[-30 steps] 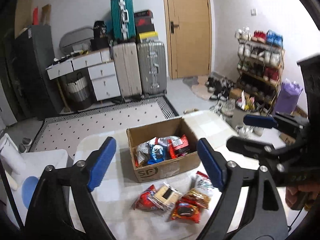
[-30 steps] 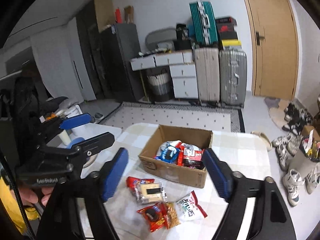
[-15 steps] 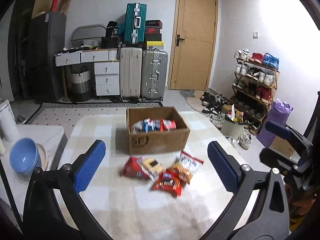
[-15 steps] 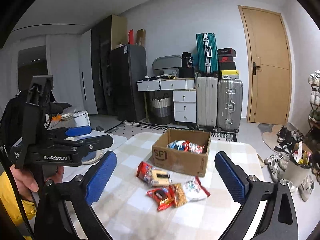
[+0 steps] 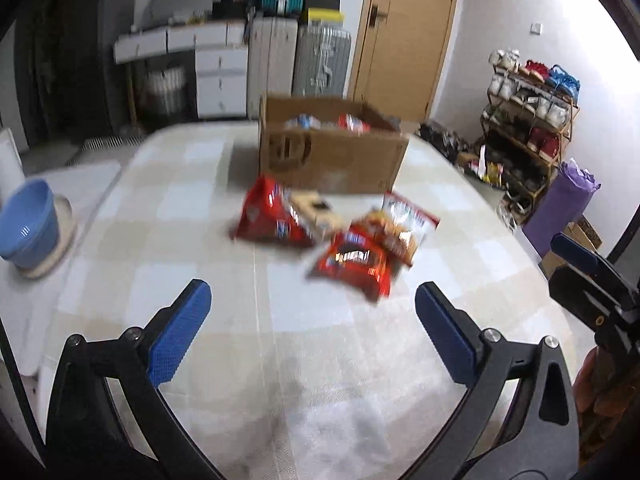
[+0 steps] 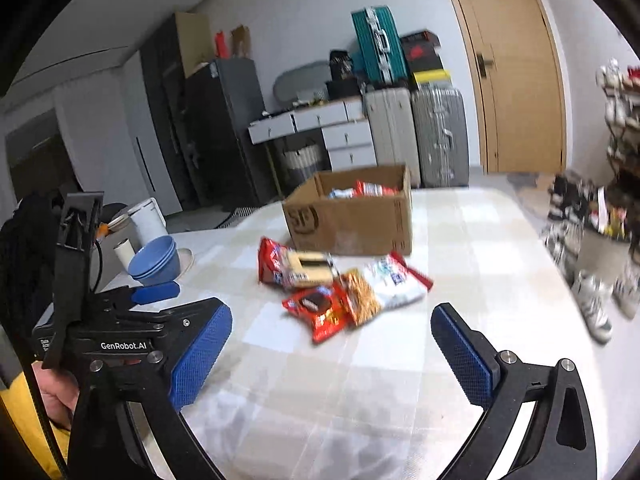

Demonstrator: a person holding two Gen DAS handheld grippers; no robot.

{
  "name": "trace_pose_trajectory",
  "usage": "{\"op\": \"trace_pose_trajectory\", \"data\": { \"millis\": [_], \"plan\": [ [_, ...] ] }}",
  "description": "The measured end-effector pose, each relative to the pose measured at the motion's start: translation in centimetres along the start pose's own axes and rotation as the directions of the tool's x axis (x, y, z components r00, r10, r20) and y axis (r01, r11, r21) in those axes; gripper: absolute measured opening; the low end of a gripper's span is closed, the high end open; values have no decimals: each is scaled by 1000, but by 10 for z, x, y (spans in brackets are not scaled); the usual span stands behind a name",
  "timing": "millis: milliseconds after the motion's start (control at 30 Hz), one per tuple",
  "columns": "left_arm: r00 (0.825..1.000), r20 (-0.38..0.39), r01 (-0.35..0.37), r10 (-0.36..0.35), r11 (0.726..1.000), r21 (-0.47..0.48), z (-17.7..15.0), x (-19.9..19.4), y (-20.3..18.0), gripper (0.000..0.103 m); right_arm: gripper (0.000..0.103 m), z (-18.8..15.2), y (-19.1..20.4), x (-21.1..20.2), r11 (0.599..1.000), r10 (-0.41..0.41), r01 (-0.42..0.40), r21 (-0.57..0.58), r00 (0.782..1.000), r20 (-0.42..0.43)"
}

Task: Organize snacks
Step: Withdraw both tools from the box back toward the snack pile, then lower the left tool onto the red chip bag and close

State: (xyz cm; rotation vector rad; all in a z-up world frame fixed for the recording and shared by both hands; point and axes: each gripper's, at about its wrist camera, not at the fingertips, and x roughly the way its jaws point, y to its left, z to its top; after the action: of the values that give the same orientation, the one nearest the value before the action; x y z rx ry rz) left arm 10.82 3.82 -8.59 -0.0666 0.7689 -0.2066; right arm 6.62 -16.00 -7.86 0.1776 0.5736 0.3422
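Here, both my claws hang wide open over the checked worktop (image 5: 200, 248) with nothing between their blue pads: my left claw (image 5: 312, 332) points at bare cloth short of the snacks, and my right claw (image 6: 332, 344) frames the same spread from the other side. A loose heap of snack packs lies near the middle of the worktop, just in front of the box (image 5: 332, 152). In the left view, a red bag (image 5: 268, 216) sits leftmost, a pale cracker pack (image 5: 316, 210) rests partly on it, a red cookie pack (image 5: 352, 264) lies nearest me, an orange pack (image 5: 394, 232) overlaps it, and a white-and-red bag (image 5: 408, 212) lies farthest right. The right view shows the same heap: red bag (image 6: 270, 260), cracker pack (image 6: 308, 268), cookie pack (image 6: 320, 308), orange pack (image 6: 362, 296), white bag (image 6: 396, 278). The open cardboard box (image 6: 352, 220) already holds several packs, their tops showing above its rim. Blue bowls (image 6: 156, 262) stand stacked on a side surface left of the worktop. Each view catches the other claw at its edge, gripped in a hand (image 6: 56, 392). Motion blurs the left view.
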Motion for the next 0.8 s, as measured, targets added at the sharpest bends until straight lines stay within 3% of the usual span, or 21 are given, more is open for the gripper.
{"op": "trace_pose_trajectory", "data": {
  "millis": [133, 433, 533, 600, 800],
  "plan": [
    [1000, -22, -10, 10, 999, -39, 8, 29, 17, 102, 102, -6, -12, 15, 998, 13, -12, 57, 1000, -22],
    [992, -59, -119, 113, 987, -110, 42, 88, 66, 102, 102, -10, -21, 41, 996, 50, -46, 82, 997, -52],
    [993, -85, -99, 86, 980, -172, 54, 106, 85, 102, 102, -13, -19, 49, 996, 59, -55, 76, 997, -58],
    [990, -88, -124, 110, 975, -186, 60, 120, 92, 102, 102, -14, -20, 55, 995, 61, -55, 79, 996, -69],
    [990, -112, -103, 81, 973, -206, 75, 155, 102, 101, 102, -20, -24, 68, 993, 67, -57, 103, 993, -95]
  ]
}}
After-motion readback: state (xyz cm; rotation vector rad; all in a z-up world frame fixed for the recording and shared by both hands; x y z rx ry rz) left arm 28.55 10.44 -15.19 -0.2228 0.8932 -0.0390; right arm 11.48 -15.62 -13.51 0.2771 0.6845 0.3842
